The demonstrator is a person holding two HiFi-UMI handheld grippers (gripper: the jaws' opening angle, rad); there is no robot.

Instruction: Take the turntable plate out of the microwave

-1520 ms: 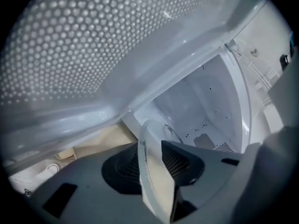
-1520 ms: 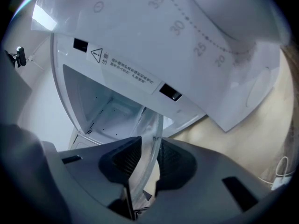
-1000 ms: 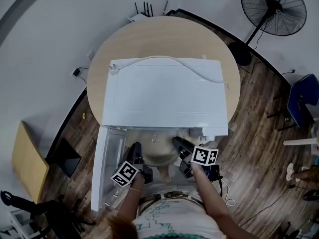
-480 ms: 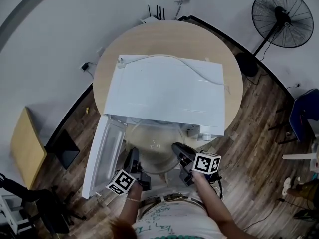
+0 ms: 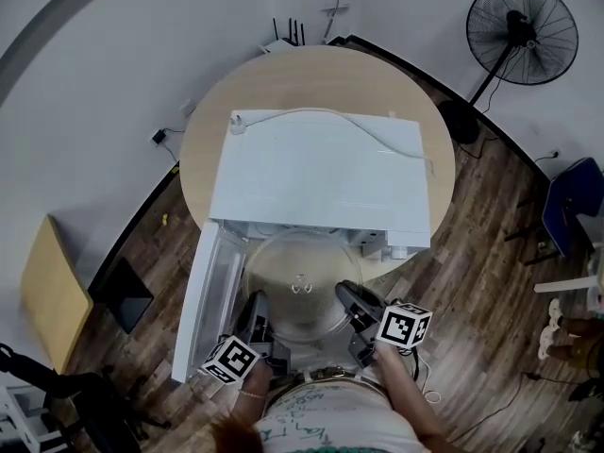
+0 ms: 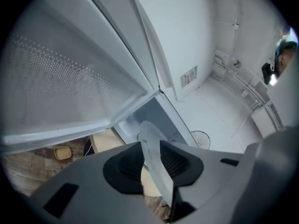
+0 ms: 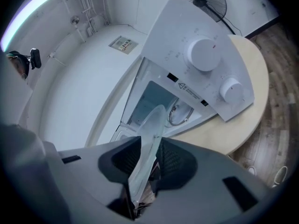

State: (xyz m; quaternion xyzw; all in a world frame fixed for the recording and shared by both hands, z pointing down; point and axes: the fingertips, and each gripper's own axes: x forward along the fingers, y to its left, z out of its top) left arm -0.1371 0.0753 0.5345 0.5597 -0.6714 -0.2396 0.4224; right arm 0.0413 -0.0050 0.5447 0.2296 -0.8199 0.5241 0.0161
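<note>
The round clear glass turntable plate [image 5: 302, 286] hangs just outside the white microwave [image 5: 321, 173], in front of its open cavity. My left gripper [image 5: 257, 311] is shut on the plate's near-left rim. My right gripper [image 5: 351, 300] is shut on its near-right rim. In the left gripper view the plate [image 6: 156, 171] runs edge-on between the dark pads of the left gripper [image 6: 152, 160]. In the right gripper view the plate [image 7: 150, 129] sits the same way, pinched in the right gripper [image 7: 148, 160], with the cavity behind it.
The microwave door [image 5: 203, 300] stands open to the left of the plate. The microwave sits on a round wooden table [image 5: 396, 92]; its knobs [image 7: 204, 53] are to the right of the cavity. A standing fan [image 5: 522, 31] and a blue chair [image 5: 571, 206] are at the right.
Both grippers have drawn back toward the person and risen, still holding the plate. The plate has slid from mostly inside the cavity to almost wholly outside it.
</note>
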